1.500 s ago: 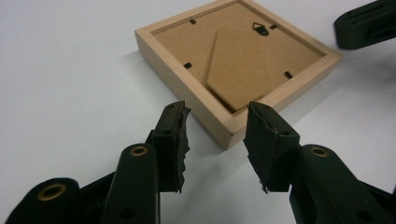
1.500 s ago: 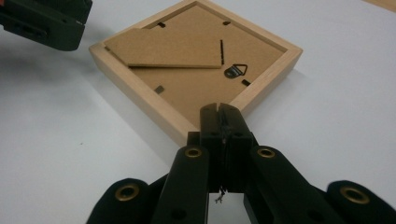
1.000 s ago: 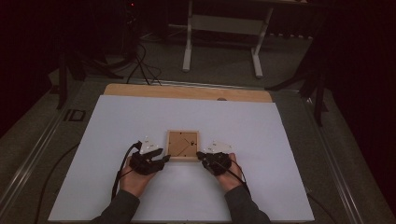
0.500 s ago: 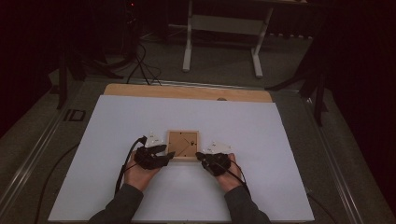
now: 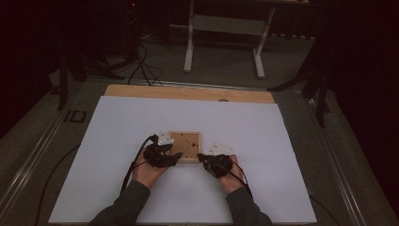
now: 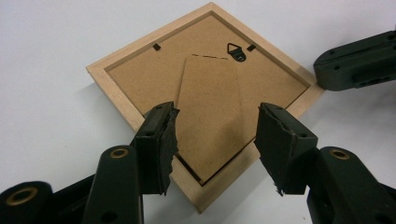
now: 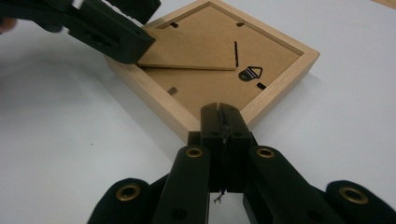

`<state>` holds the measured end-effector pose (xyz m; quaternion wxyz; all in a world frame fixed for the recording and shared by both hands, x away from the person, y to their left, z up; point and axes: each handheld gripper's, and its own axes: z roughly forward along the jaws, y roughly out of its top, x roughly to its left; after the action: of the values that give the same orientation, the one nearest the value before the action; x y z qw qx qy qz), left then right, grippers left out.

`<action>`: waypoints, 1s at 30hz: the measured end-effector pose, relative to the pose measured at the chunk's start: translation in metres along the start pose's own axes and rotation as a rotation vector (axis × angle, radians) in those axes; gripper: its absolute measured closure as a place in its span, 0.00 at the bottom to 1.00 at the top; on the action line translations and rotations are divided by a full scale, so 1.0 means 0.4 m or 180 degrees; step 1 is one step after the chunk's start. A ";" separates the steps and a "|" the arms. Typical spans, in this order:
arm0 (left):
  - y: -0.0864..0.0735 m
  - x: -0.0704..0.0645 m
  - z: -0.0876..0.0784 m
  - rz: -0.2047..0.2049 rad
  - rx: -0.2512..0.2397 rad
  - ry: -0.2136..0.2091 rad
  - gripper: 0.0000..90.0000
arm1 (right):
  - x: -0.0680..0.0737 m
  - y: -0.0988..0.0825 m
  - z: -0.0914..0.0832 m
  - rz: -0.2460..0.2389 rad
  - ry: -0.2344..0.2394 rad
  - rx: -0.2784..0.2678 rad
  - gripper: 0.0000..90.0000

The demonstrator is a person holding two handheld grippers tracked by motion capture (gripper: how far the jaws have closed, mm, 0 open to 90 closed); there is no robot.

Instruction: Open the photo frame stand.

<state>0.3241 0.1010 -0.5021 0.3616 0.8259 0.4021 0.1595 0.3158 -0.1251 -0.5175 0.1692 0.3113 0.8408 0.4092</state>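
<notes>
A small wooden picture frame point(image 5: 186, 143) lies face down on the white sheet, its brown backing point(image 6: 140, 70) up. The backing carries a stand flap point(image 6: 210, 107) and a metal hanger point(image 6: 236, 51). My left gripper point(image 5: 175, 155) is at the frame's near left corner. Its jaws have just been opening and now stand open on either side of the flap's tip point(image 6: 215, 116), without pressing it. My right gripper point(image 5: 201, 157) is shut, and its closed tips point(image 7: 222, 109) rest against the frame's near right corner point(image 7: 280, 60). In the right gripper view the flap point(image 7: 191, 51) sits slightly raised under the left gripper point(image 7: 116, 32).
The white sheet point(image 5: 282, 141) covers most of the table, with a bare wooden strip point(image 5: 188, 92) along the far edge. Beyond the table are a white stand's legs point(image 5: 190, 42) and cables point(image 5: 141, 61) on the dark floor. A cable trails from each gripper.
My left hand has moved right and a little forward, onto the frame's near left corner. The right hand and the frame have stayed in place.
</notes>
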 end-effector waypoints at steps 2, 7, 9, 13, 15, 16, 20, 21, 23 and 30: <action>0.001 -0.001 0.006 0.0010 0.0025 0.0009 0.53 | 0.000 0.000 0.000 0.0000 0.0001 -0.0001 0.99; 0.003 0.004 0.013 -0.0014 0.0059 0.0056 0.53 | -0.001 0.000 0.000 0.0004 0.0008 -0.0002 0.99; 0.003 0.005 0.016 -0.0024 0.0072 0.0054 0.52 | -0.001 0.000 0.000 0.0006 0.0011 -0.0002 0.99; 0.003 0.002 0.022 -0.0010 0.0093 0.0045 0.51 | -0.001 0.000 0.000 0.0008 0.0013 -0.0003 0.99; 0.003 0.000 0.025 0.0002 0.0100 0.0045 0.51 | -0.002 0.000 0.000 0.0003 0.0016 -0.0007 0.99; 0.004 0.000 0.026 -0.0011 0.0101 0.0043 0.51 | -0.002 0.000 0.000 0.0003 0.0016 -0.0007 0.99; 0.007 0.001 0.028 -0.0040 0.0112 0.0042 0.52 | -0.002 -0.001 0.000 0.0003 0.0016 -0.0009 0.99; 0.008 0.001 0.029 -0.0032 0.0127 0.0043 0.52 | -0.002 -0.001 0.000 0.0004 0.0017 -0.0008 0.99; 0.010 0.002 0.031 -0.0036 0.0143 0.0038 0.52 | -0.002 -0.001 0.000 0.0003 0.0017 -0.0008 0.99; 0.021 0.004 0.039 -0.0060 0.0207 0.0039 0.52 | -0.003 -0.001 0.000 -0.0002 0.0019 -0.0007 0.99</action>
<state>0.3381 0.0915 -0.5068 0.3335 0.8325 0.4170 0.1480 0.3165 -0.1259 -0.5177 0.1672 0.3097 0.8409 0.4111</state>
